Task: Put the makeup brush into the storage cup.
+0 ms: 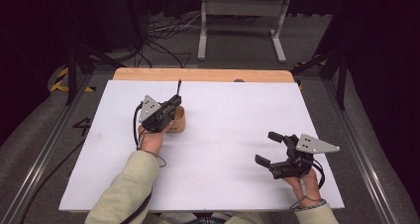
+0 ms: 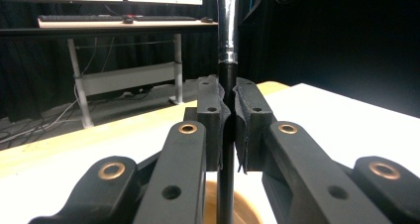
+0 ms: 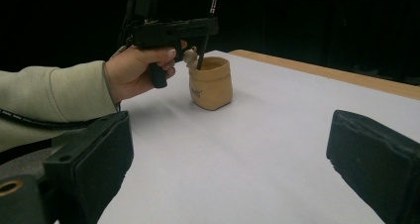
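One tool held over one pouch on the white table.

The white rectangular tabletop [image 1: 223, 149] with a wooden far edge carries a single small tan soft-sided pouch [image 3: 211, 83], which bears a small dark printed mark too small to read. Two black two-jaw grippers are in hand: the left gripper [image 2: 228, 112] is clamped on one slim black-and-chrome upright rod [image 2: 227, 60], which stands over the pouch's mouth; the left gripper view shows its metal ferrule. The right gripper [image 1: 270, 148] rests well apart, its jaws spread wide around nothing.
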Tool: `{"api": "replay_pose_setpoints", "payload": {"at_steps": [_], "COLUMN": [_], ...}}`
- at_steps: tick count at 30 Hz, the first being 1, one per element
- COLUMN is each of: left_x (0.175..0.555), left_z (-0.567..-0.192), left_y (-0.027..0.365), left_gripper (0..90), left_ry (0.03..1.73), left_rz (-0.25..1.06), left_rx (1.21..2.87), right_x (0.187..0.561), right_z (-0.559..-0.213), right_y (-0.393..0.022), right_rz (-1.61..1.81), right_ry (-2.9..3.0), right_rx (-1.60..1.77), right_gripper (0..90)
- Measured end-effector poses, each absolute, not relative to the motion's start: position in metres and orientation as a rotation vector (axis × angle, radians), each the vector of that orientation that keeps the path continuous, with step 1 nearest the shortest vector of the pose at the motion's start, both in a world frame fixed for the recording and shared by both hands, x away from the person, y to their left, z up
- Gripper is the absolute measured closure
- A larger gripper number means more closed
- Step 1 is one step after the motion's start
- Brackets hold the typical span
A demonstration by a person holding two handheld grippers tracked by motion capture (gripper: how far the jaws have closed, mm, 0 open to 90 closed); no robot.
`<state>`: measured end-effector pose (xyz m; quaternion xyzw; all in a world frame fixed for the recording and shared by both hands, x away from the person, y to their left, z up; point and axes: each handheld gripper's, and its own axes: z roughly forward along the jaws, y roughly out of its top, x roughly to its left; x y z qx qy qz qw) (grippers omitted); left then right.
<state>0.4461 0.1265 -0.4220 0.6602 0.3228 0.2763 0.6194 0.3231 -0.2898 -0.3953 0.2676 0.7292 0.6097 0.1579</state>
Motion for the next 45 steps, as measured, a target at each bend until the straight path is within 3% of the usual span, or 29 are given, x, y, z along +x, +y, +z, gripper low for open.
{"api": "replay_pose_setpoints", "payload": {"at_steps": [24, 26, 29, 30, 35, 45], "left_x": [0.442, 0.442, 0.443, 0.445, 0.445, 0.429], "left_z": [-0.429, -0.429, -0.429, -0.428, -0.425, -0.409], "left_y": [0.128, 0.129, 0.129, 0.131, 0.138, 0.149], "left_gripper": [82.1, 77.7, 59.8, 49.5, 27.6, 7.2], "left_ry": [0.772, 0.773, 0.763, 0.781, 0.786, 0.733], "left_rz": [0.725, 0.699, 0.669, 0.624, 0.563, 0.479], "left_rx": [1.548, 1.554, 1.558, 1.549, 1.530, 1.601], "right_x": [0.325, 0.325, 0.325, 0.325, 0.325, 0.328], "right_z": [-0.397, -0.397, -0.397, -0.397, -0.397, -0.397], "right_y": [-0.283, -0.283, -0.285, -0.286, -0.286, -0.291], "right_rz": [1.762, 1.761, 1.771, 1.771, 1.756, 1.717], "right_ry": [2.128, 2.124, 2.121, 2.117, 2.115, 2.082], "right_rx": [0.742, 0.746, 0.755, 0.758, 0.759, 0.774], "right_gripper": [4.8, 4.6, 4.6, 4.6, 4.0, 0.0]}}
